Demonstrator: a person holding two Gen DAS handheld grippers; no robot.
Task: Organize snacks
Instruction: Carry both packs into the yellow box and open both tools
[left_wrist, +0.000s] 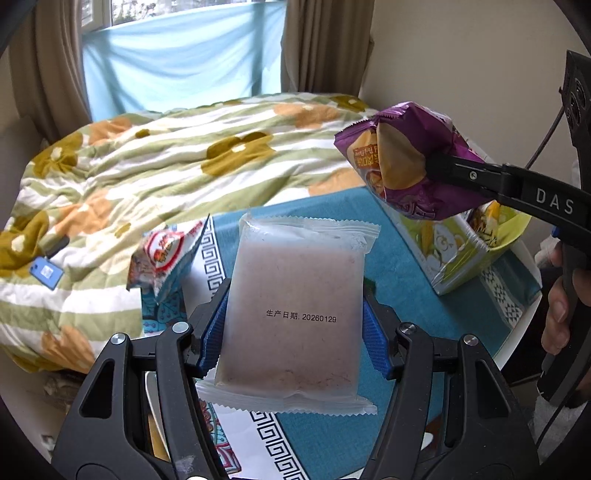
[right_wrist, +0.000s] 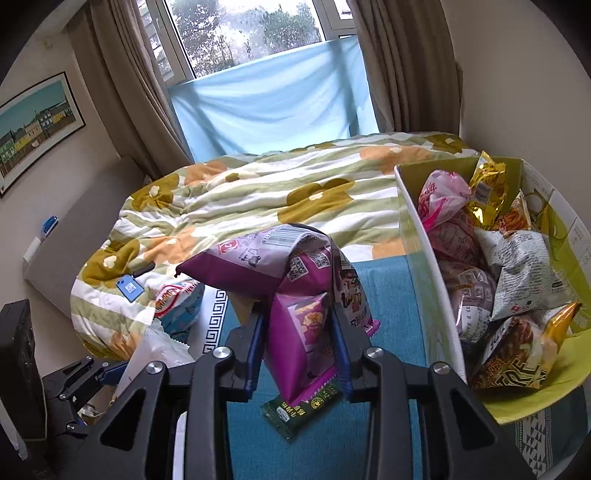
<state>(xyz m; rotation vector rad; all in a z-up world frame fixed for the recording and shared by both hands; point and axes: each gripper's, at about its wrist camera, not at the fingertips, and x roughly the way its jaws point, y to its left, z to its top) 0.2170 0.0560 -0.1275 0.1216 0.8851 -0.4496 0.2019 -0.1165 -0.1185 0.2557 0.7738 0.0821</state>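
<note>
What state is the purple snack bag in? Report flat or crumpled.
Crumpled: the purple snack bag is folded over, pinched in the right gripper.

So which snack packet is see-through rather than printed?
The frosted packet gripped by the left gripper: you see pinkish cake inside; the purple bag is opaque.

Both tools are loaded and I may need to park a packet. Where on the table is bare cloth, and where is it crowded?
Bare teal tablecloth lies between the small green packet and the snack box. Crowded: the box is heaped with bags, and the red-and-white bag sits at the table's bed-side edge.
</note>
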